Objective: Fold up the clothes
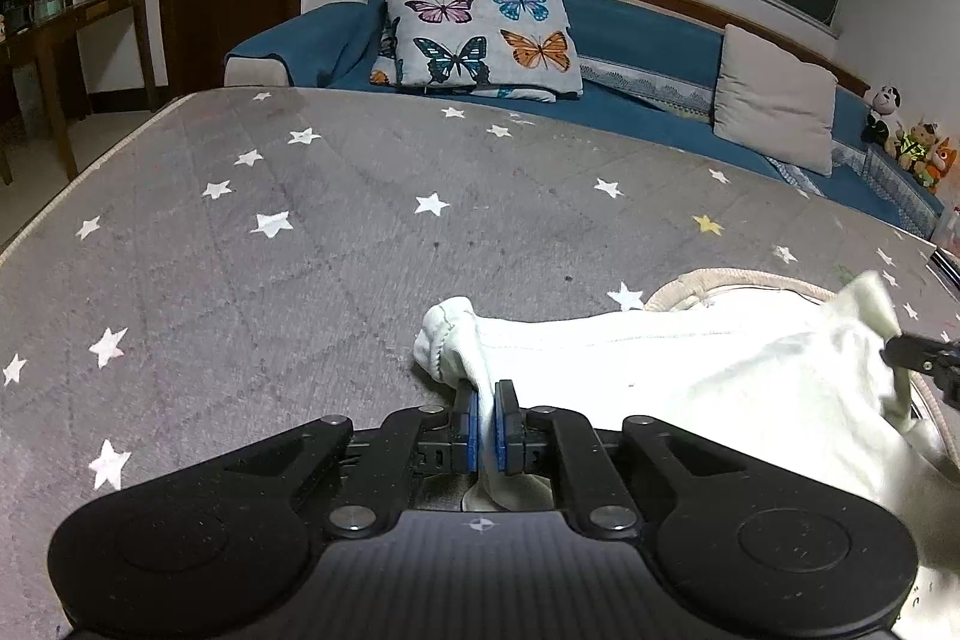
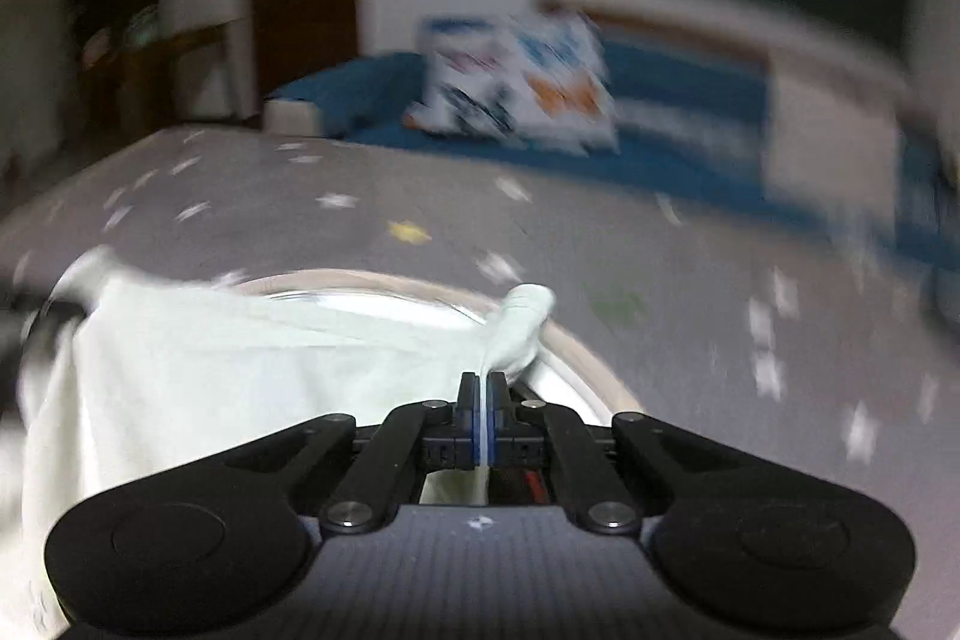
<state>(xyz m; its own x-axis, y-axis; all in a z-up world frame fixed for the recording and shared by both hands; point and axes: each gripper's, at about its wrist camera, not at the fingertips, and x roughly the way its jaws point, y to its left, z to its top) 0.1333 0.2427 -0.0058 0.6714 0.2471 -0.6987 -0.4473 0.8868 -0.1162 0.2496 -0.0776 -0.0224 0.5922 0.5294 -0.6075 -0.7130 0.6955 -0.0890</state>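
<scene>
Both claws, left gripper [image 1: 486, 421] and right gripper [image 2: 482, 415], pinch the soft white garment [image 1: 720, 370] over the round basket [image 1: 708, 280] on the starry grey blanket [image 1: 300, 250].

White garment [image 1: 720, 364] held up by two edges, stretched over grey star-print bed cover.

Pale white/cream cloth, soft, thin, w/ stitched hem visible at bunched left end. Left end gathered into a knobby wad, pinched betw. blue pads of left gripper [image 1: 487, 430]; right corner sticks up as a flap, pinched by right gripper [image 2: 482, 421], blurred there. Hangs taut-ish betw. the two pinch points, top edge roughly level, w/ long shallow creases; lower part drops out of view below. Sags over a round beige-rimmed item lying on the cover; can't tell if touching. Not yet folded, spread as single sheet; type of garment unclear.
</scene>
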